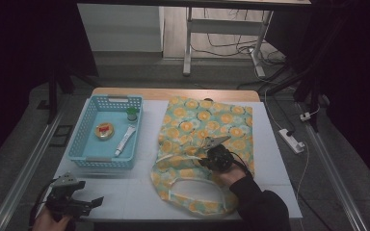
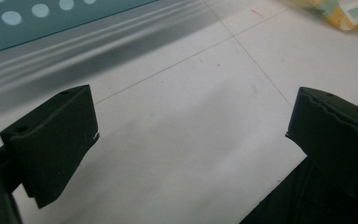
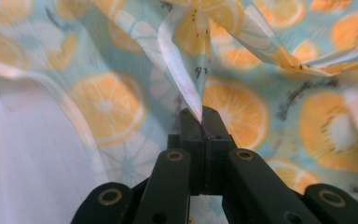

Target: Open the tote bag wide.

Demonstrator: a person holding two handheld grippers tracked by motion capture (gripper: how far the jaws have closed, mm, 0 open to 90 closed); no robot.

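Observation:
A cloth bag (image 1: 207,125) printed with orange slices on pale green lies on the right half of the white table, its handle loop toward the front edge. My right gripper (image 1: 207,155) rests on the bag near its opening. In the right gripper view that gripper (image 3: 200,116) is shut, with a white-edged fold of the bag (image 3: 186,74) pinched between the jaw tips. My left gripper (image 1: 94,202) sits low at the table's front left corner, jaws wide apart. In the left gripper view only bare white tabletop lies between its fingers (image 2: 56,140).
A light blue plastic basket (image 1: 89,139) stands at the left, holding a small round tin (image 1: 104,130), a white tube (image 1: 125,140) and a little green-capped jar (image 1: 132,113). Bare table (image 1: 125,187) stretches between the basket and the bag. A power strip (image 1: 291,139) lies on the floor at right.

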